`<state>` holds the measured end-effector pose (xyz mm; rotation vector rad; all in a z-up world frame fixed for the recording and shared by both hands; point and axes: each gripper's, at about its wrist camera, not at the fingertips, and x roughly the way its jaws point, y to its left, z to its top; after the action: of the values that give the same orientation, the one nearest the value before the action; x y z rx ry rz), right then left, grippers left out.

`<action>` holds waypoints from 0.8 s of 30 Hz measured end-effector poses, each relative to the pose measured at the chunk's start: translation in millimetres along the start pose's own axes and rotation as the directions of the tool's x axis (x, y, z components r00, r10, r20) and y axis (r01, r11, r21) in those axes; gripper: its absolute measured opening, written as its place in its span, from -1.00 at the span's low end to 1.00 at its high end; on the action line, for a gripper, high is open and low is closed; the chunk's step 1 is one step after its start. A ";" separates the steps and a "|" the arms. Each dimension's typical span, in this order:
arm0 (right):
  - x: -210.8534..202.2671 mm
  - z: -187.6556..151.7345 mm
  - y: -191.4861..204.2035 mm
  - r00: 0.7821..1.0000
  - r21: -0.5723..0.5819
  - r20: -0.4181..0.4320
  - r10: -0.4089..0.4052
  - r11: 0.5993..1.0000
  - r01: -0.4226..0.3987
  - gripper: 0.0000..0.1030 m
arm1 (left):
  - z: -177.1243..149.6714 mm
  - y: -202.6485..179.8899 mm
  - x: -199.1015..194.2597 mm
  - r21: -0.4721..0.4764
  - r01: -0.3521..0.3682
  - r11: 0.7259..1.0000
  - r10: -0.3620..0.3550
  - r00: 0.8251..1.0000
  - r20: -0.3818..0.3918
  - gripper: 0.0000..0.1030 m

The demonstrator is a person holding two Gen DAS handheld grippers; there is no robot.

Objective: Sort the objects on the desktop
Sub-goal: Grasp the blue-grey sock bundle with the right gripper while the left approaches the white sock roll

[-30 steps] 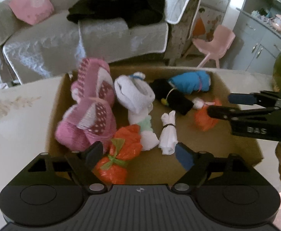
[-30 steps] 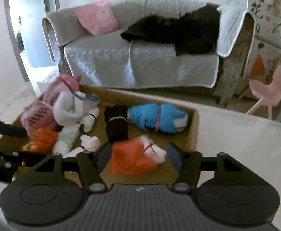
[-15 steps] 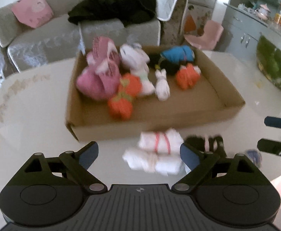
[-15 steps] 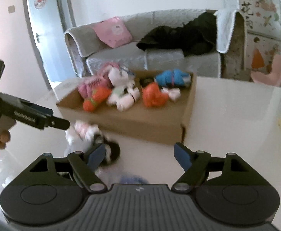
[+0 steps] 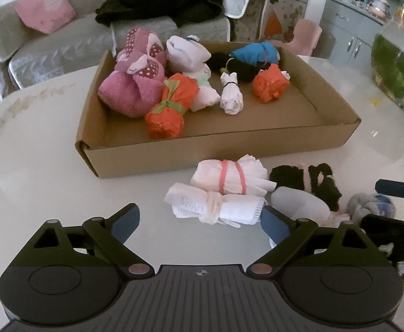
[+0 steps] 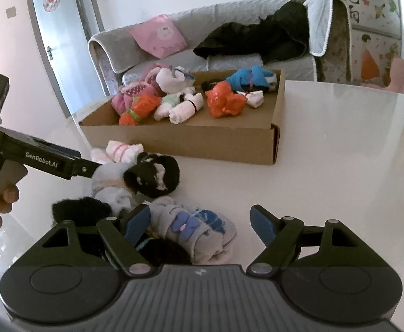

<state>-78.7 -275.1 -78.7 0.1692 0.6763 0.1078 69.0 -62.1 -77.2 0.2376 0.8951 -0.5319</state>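
Observation:
A cardboard box [image 5: 224,149] on the white table holds several rolled sock bundles: pink, orange, white, blue and black. In front of it lie loose bundles. My left gripper [image 5: 200,224] hovers low over a white roll [image 5: 215,204], its jaws opening and the pads clear of the roll. Behind that roll sit a white bundle with pink bands [image 5: 229,177] and a black-and-pink one [image 5: 307,179]. My right gripper [image 6: 200,222] stands open around a grey bundle with blue and purple marks [image 6: 193,229], not pressing it. The left gripper [image 6: 88,166] reaches in from the left, held by a hand.
A grey sofa [image 6: 229,61] with a pink cushion and a black garment stands behind the table [image 6: 340,152]. A pink child's chair [image 5: 304,36] and a green tank [image 5: 395,74] are at the right. A fuzzy black bundle [image 6: 80,210] lies at the right gripper's left finger.
Both grippers drew back from over the box and sank toward the table in front of it. The loose bundles came into view. Both pairs of jaws stand wider than before.

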 end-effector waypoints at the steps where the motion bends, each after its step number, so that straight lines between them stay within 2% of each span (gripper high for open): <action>1: 0.7 -0.1 -1.4 1.000 0.002 0.001 -0.005 1.000 0.005 0.48 | -0.2 -1.6 1.0 0.015 -0.015 1.000 0.015 1.000 0.003 0.90; 7: -6.6 -12.9 -7.8 0.999 0.043 -0.009 -0.040 0.998 0.040 0.30 | -6.3 -3.1 0.2 0.063 -0.046 0.997 0.045 0.999 0.024 0.99; 24: -10.2 -17.5 -6.5 0.998 0.003 -0.001 -0.063 0.998 0.063 0.22 | -4.1 4.9 2.0 0.065 -0.049 0.997 0.047 0.998 0.045 0.99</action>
<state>-97.4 -280.9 -87.1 0.1504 0.6821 0.0468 69.8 -57.0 -81.3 0.3059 0.8286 -0.5206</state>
